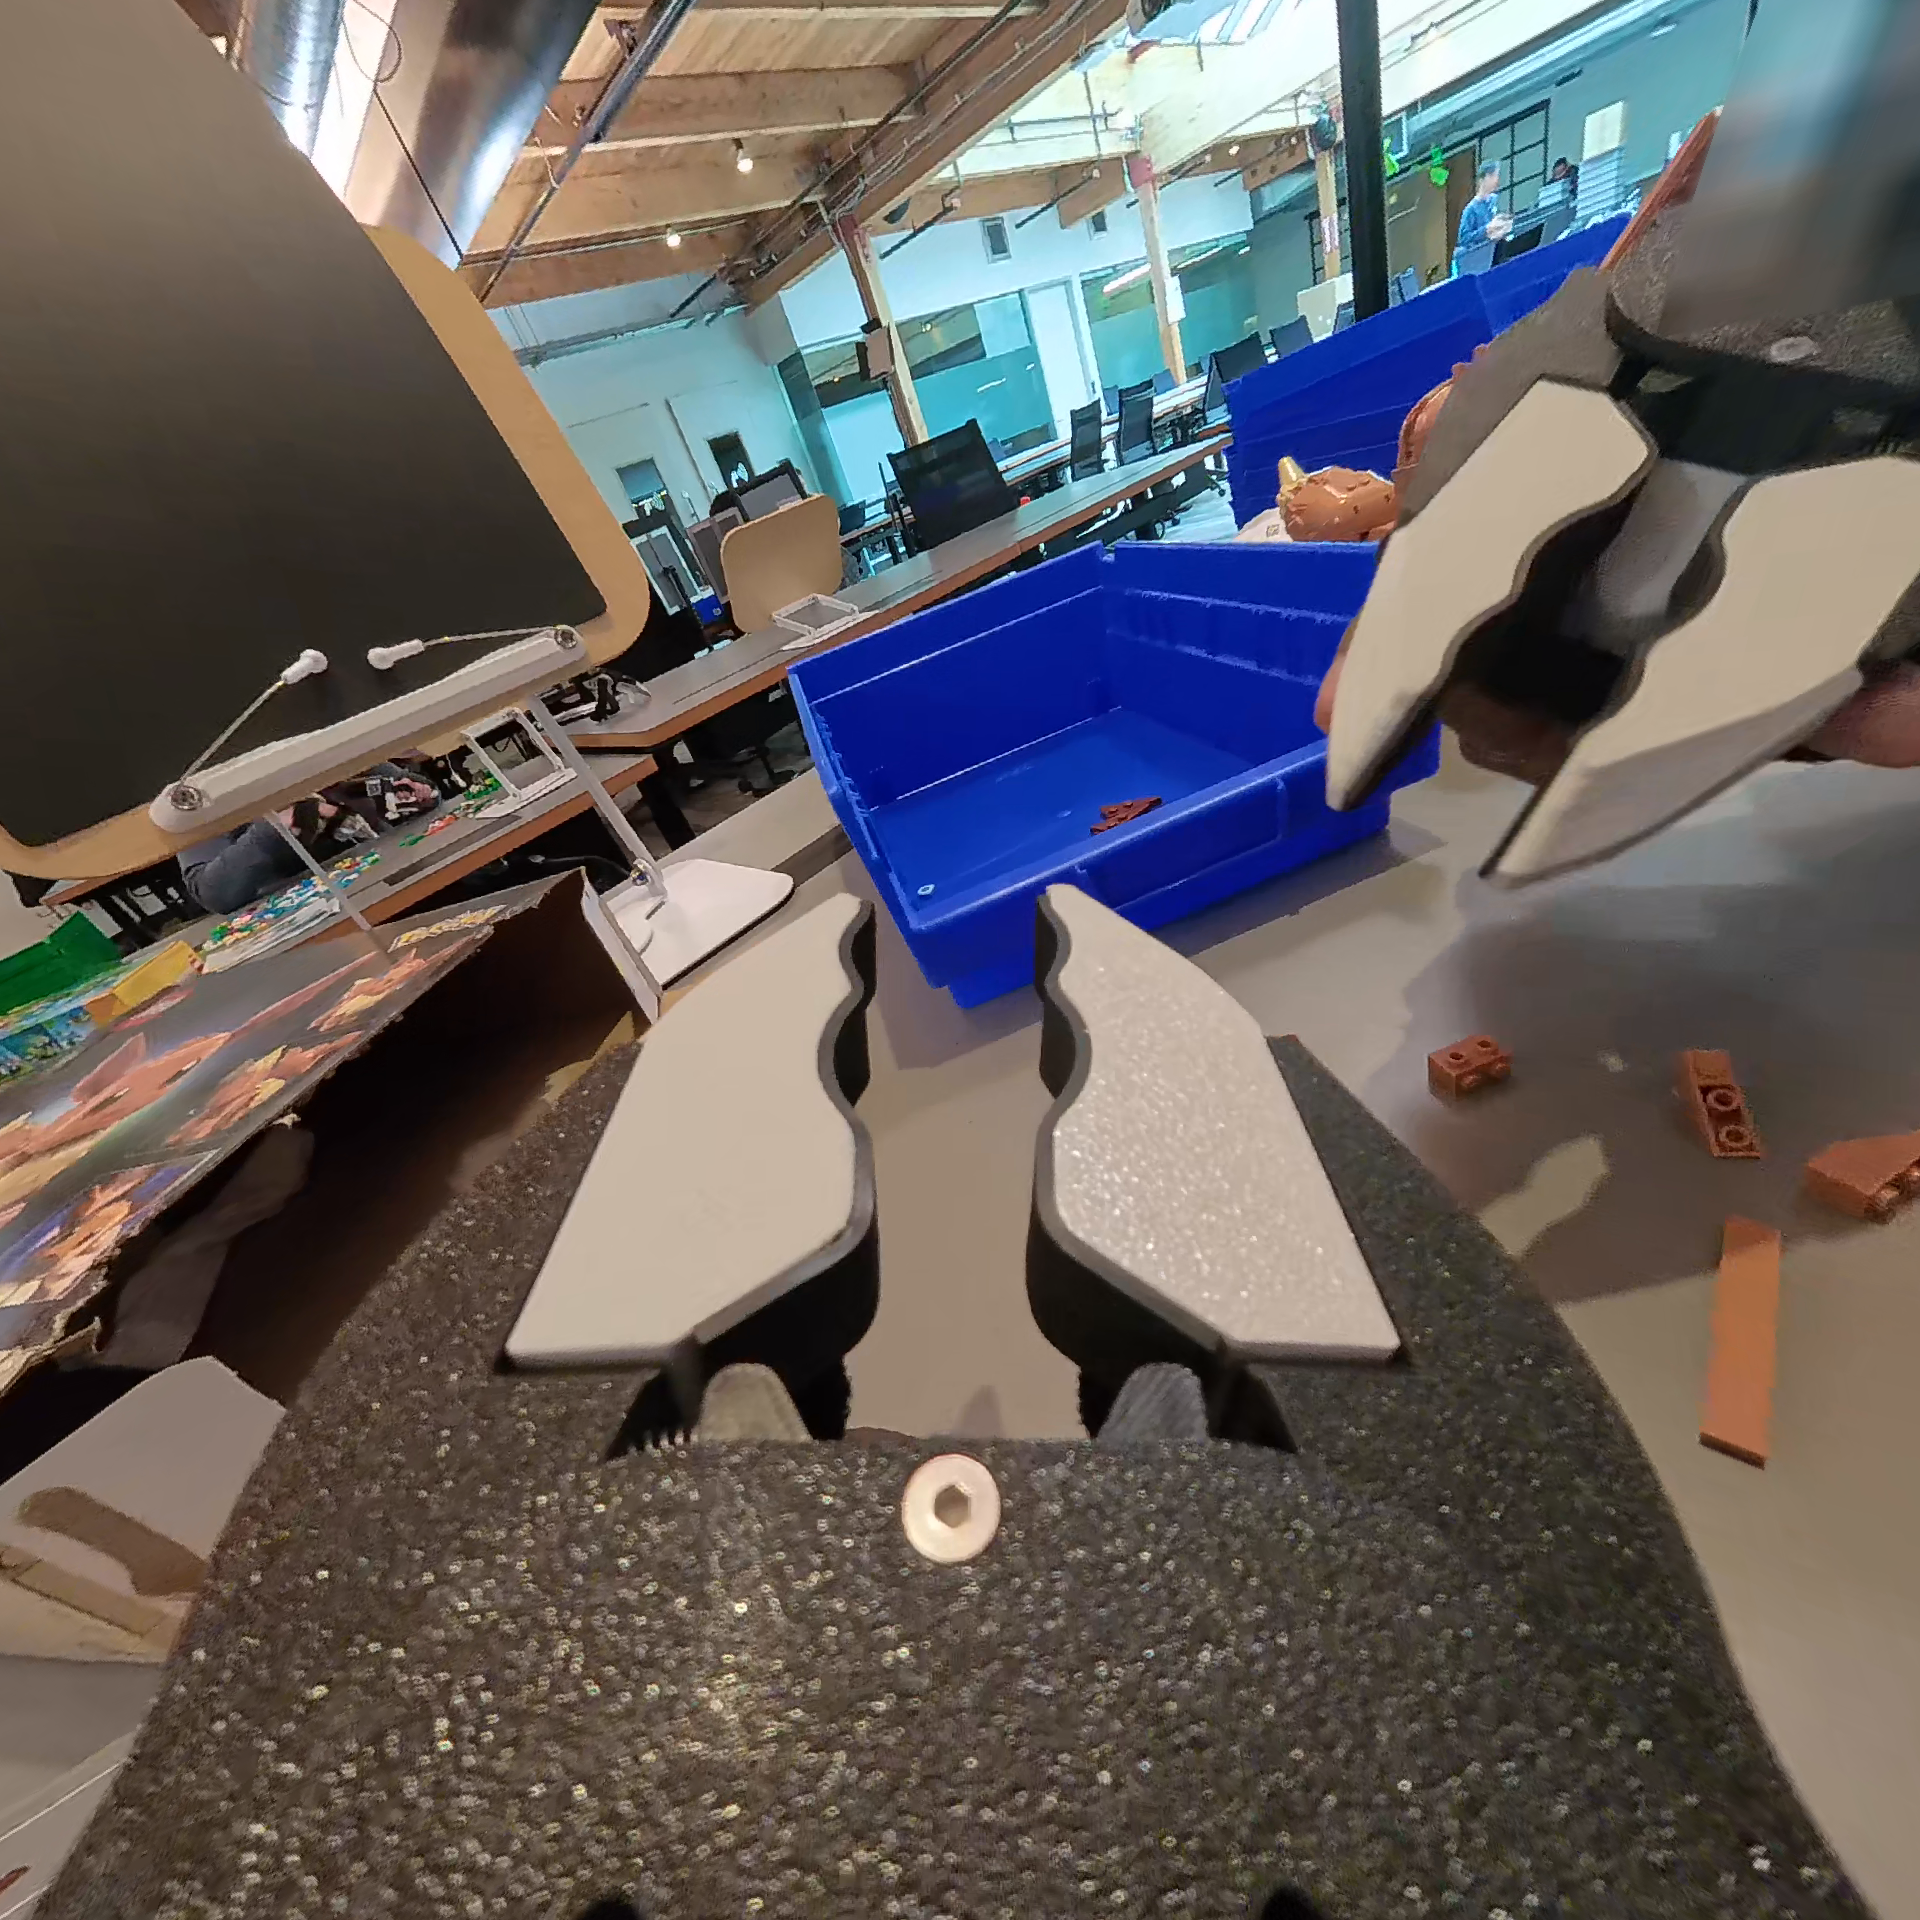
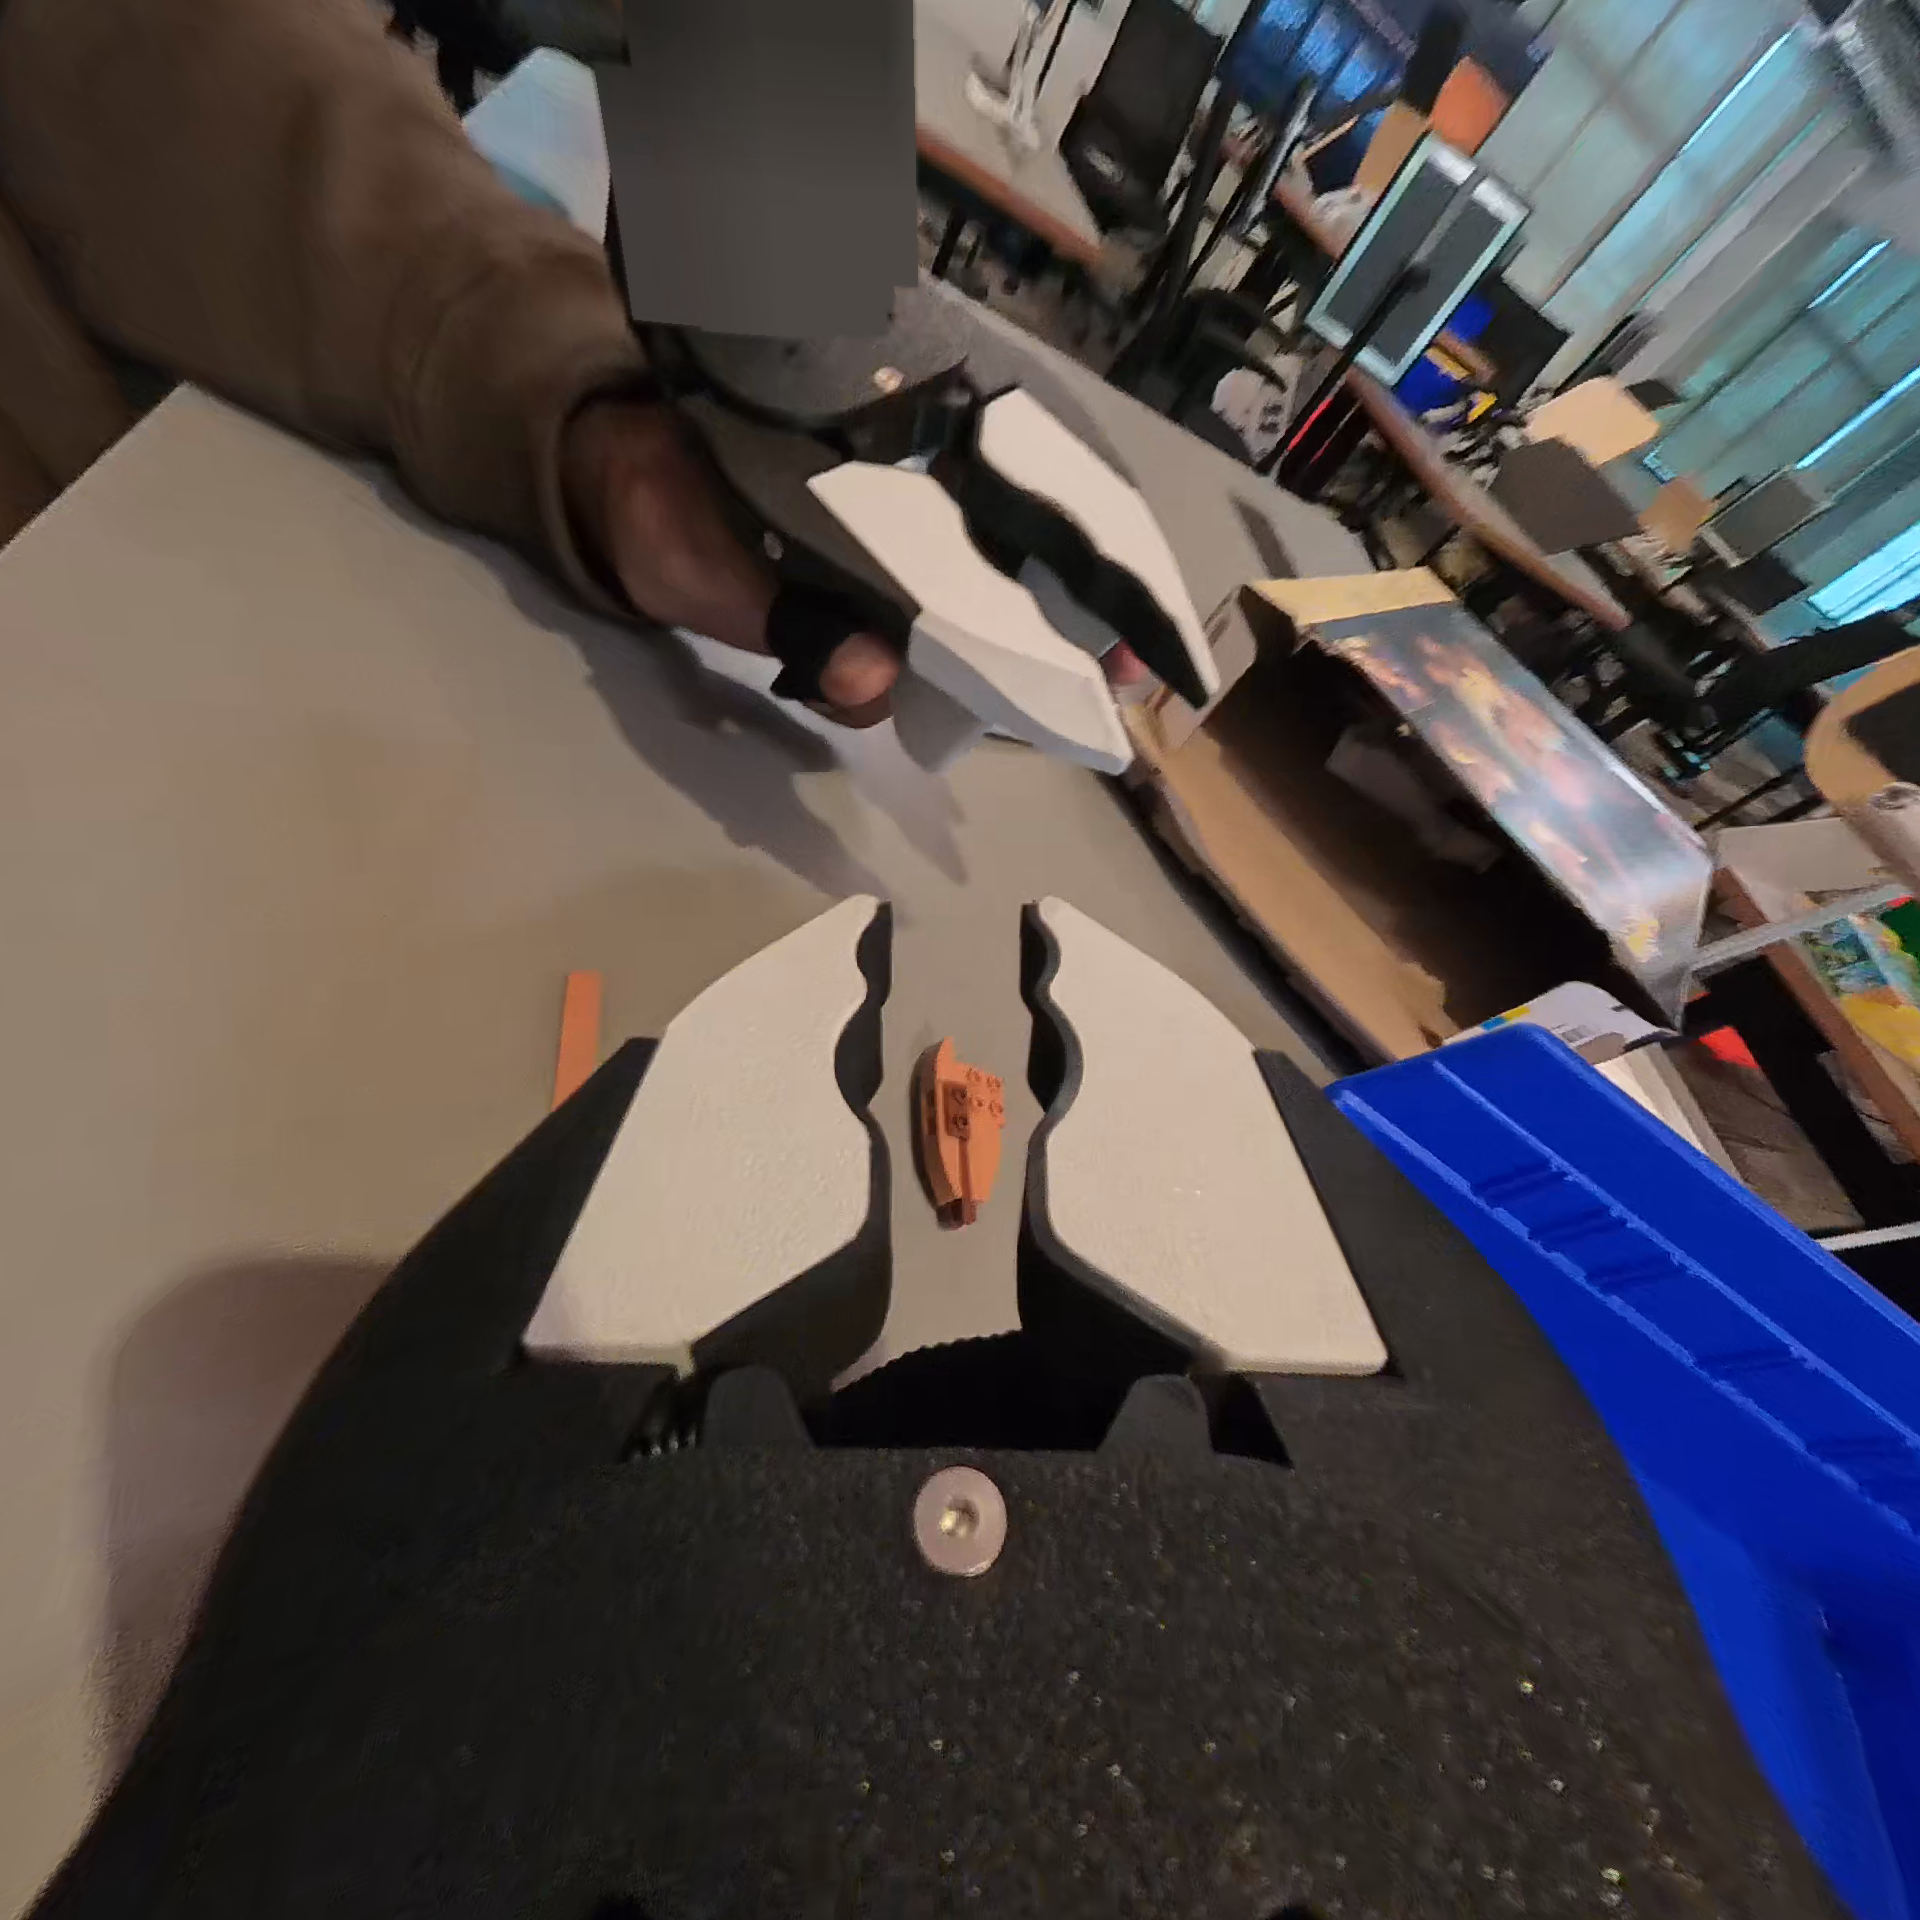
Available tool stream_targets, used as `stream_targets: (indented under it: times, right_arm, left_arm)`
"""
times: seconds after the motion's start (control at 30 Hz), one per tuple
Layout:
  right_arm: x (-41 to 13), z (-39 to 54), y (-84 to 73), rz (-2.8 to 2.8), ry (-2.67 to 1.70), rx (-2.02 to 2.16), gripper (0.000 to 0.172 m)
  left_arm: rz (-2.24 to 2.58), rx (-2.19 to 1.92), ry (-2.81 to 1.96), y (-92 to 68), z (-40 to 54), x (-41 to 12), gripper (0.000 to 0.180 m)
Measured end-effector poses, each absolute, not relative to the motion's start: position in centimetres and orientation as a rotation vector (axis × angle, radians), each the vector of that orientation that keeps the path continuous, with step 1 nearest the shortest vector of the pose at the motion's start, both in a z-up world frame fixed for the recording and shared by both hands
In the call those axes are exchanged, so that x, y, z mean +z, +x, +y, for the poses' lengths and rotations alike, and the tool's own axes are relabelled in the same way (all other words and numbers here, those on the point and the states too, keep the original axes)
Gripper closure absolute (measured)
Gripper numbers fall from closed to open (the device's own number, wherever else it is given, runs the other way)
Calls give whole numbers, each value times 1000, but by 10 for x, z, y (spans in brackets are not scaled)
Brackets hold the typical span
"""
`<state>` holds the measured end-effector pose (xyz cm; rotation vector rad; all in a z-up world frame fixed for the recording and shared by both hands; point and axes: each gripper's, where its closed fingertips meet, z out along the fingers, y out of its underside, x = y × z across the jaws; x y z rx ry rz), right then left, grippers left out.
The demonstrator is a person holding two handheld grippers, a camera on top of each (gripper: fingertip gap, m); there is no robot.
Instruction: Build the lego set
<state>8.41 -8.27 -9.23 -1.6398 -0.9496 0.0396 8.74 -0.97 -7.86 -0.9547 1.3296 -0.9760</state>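
Note:
My left gripper is open and empty, just above the grey table, with its tips pointing at a blue bin. A small dark brown piece lies in the bin. My right gripper is open. A brown brick piece lies on the table below the gap, with space between it and both pads. In the left wrist view the right gripper hangs open beside the bin's right end. In the right wrist view the left gripper is held by a hand in a brown sleeve.
Loose brown bricks and a flat orange-brown tile lie on the table at the right. A printed cardboard box lies at the table's edge. A lamp stand's white base sits left of the bin. The bin's rim is close on my right.

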Motion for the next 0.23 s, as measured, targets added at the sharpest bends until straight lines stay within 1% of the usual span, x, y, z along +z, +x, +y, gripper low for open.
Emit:
stream_targets:
  times: [0.23]
  right_arm:
    - [-87, -76, 95, -868, -1601, -35, 149]
  left_arm:
    - [1320, -970, -950, 87, -10, -76, 152]
